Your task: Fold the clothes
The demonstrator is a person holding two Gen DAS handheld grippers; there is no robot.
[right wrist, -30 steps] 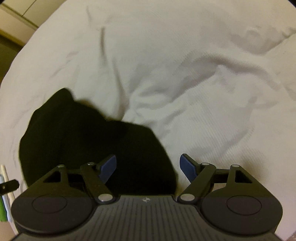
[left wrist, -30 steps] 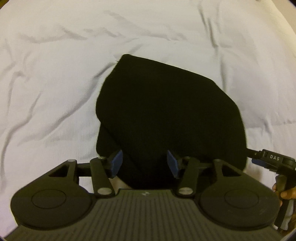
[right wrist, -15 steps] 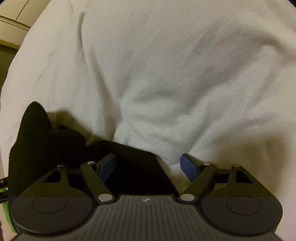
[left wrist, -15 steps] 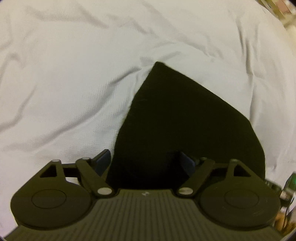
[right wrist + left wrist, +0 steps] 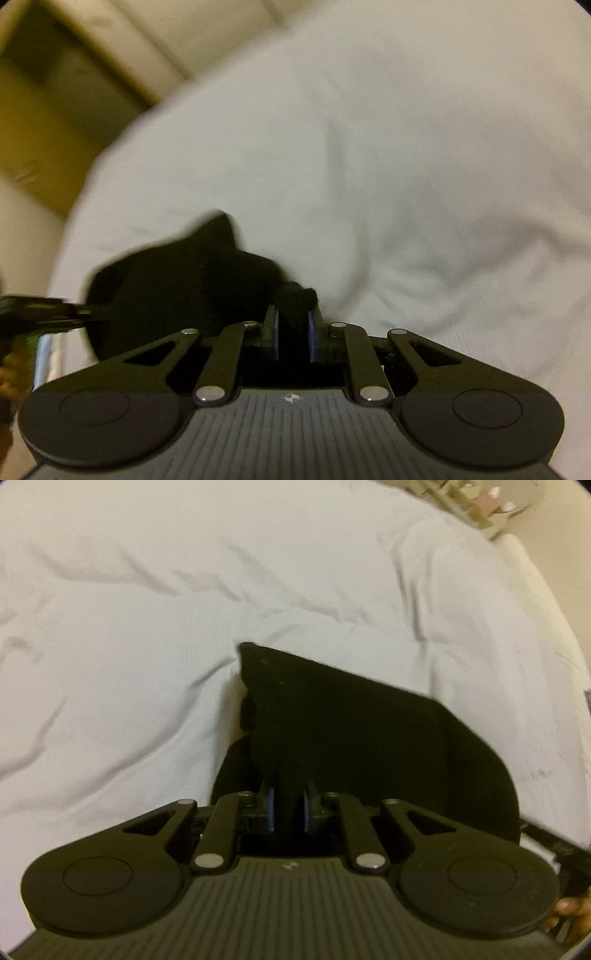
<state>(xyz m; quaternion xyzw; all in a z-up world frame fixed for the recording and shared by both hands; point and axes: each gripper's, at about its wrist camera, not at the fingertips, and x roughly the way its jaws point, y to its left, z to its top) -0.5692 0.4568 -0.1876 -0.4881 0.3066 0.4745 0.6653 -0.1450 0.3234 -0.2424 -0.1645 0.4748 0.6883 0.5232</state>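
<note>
A black garment (image 5: 351, 731) lies folded on the white bed cover (image 5: 129, 664). My left gripper (image 5: 289, 805) is shut on the garment's near edge, with black cloth pinched between its blue pads. In the right wrist view the same black garment (image 5: 177, 280) sits at the left, and my right gripper (image 5: 293, 332) is shut on its near right corner. The other gripper's tip (image 5: 40, 310) shows at the left edge of that view. The right wrist view is blurred.
The white bed cover (image 5: 406, 184) is wrinkled all around the garment. A yellow-brown floor and wall (image 5: 55, 92) show past the bed's edge at the upper left. Some furniture (image 5: 491, 506) stands beyond the bed at the upper right.
Both grippers went from open to shut on the near edge of the black garment. Both views have swung, and the garment's far part now looks lifted and bunched.
</note>
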